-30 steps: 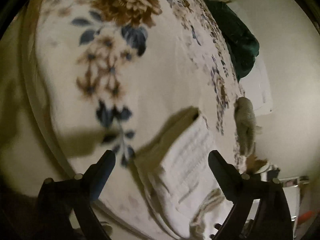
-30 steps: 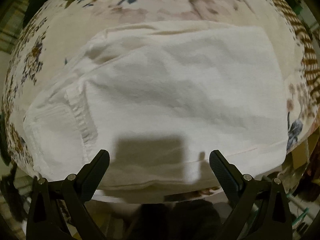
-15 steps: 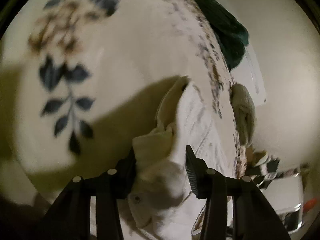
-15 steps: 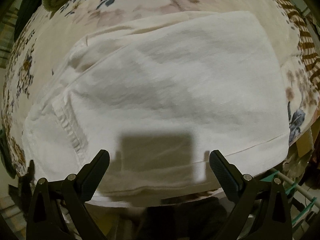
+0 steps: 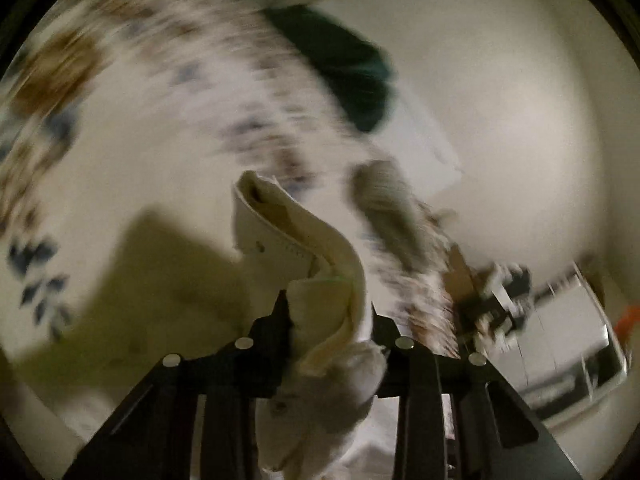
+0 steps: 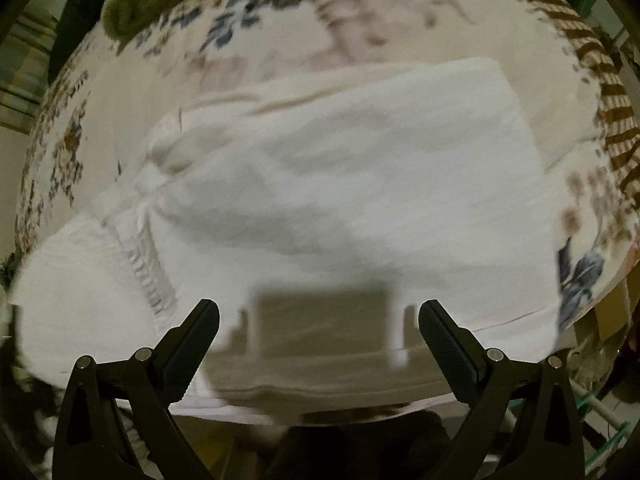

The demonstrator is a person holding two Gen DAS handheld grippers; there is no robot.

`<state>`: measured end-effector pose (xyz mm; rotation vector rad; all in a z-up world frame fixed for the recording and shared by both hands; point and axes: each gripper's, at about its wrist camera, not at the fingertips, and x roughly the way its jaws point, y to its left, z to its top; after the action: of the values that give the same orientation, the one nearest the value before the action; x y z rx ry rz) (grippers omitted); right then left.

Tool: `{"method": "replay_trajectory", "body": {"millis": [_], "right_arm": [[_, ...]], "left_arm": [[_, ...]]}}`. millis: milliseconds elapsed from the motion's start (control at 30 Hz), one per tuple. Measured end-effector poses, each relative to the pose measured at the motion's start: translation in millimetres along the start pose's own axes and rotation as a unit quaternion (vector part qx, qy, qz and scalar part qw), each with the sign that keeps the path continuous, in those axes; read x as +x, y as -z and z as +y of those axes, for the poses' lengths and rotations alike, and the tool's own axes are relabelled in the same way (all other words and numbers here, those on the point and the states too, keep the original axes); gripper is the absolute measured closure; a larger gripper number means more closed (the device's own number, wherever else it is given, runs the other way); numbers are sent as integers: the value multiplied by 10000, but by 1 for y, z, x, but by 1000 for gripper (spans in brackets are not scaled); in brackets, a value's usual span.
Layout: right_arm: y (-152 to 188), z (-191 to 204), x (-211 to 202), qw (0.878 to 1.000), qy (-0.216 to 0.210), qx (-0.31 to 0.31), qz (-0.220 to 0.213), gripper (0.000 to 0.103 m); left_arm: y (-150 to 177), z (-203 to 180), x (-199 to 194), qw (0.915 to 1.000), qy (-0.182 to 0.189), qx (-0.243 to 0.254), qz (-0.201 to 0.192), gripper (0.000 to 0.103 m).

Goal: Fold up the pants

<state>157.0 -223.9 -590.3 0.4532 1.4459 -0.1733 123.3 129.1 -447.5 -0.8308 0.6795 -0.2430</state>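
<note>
White pants lie spread flat on a floral bedspread, filling the middle of the right wrist view. My right gripper is open and empty, hovering above the near edge of the pants. In the left wrist view my left gripper is shut on a bunched end of the pants with a button, and holds it lifted off the bedspread. That view is motion-blurred.
A dark green cloth and a grey-brown furry item lie at the far edge of the bed by a pale wall. A striped brown border runs along the bed's right side. Clutter sits below the bed edge.
My left gripper closed on the end of the pants and has lifted it off the bed, swinging fast. My right gripper stayed open and drifted slightly over the pants.
</note>
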Motion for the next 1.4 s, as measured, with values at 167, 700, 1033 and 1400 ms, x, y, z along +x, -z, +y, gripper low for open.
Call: {"method": "replay_trajectory", "body": {"millis": [167,700,1033,1400], "right_arm": [[-1,-57,-27,9996,-122,211,-161,1],[-46,-68,-27,9673,-2496,-167,415,1],[-82,-9,28,9706,-2366,440,70,82],[-1,-171,-128,9722,-1504,969,-1510,84]], "left_arm": [[27,-128,18,9905,803,1034,419,95],[130,-107,77,9429,-2305,1131,2123,12],[93,-57,54,9340,-3018,880,1697,12],[101,-95,96,9458,-2450,827,1965,12]]}}
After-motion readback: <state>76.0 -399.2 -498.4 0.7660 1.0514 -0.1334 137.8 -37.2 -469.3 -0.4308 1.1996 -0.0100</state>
